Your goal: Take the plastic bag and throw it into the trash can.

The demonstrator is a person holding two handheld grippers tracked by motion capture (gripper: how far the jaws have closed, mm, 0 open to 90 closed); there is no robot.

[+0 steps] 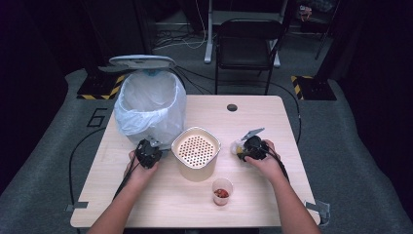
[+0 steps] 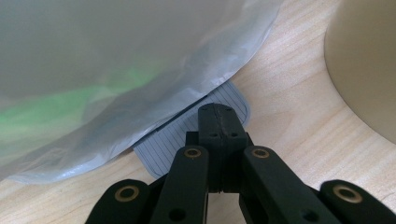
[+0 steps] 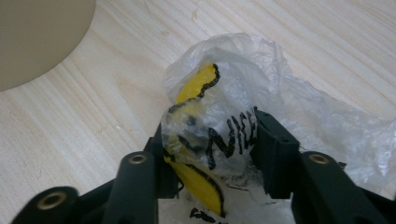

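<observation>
My right gripper [image 3: 210,140] is shut on a crumpled clear plastic wrapper [image 3: 233,79] printed in yellow and black, which bulges up between the jaws just above the table. In the high view that gripper [image 1: 253,147] and the wrapper [image 1: 236,146] sit right of a beige container [image 1: 196,168] with a perforated top. My left gripper [image 2: 219,114] is shut, its tips resting on the grey ribbed pedal [image 2: 173,144] at the foot of the bin [image 1: 146,122]. The bin's white liner [image 2: 116,70] hangs over the pedal, and its lid [image 1: 142,60] stands open. The left gripper [image 1: 147,152] is just left of the container.
A small cup [image 1: 222,200] with red bits stands near the front edge, in front of the beige container [image 2: 364,60] [image 3: 37,32]. A round hole [image 1: 232,107] marks the table's far side. A black chair [image 1: 246,44] stands behind the table.
</observation>
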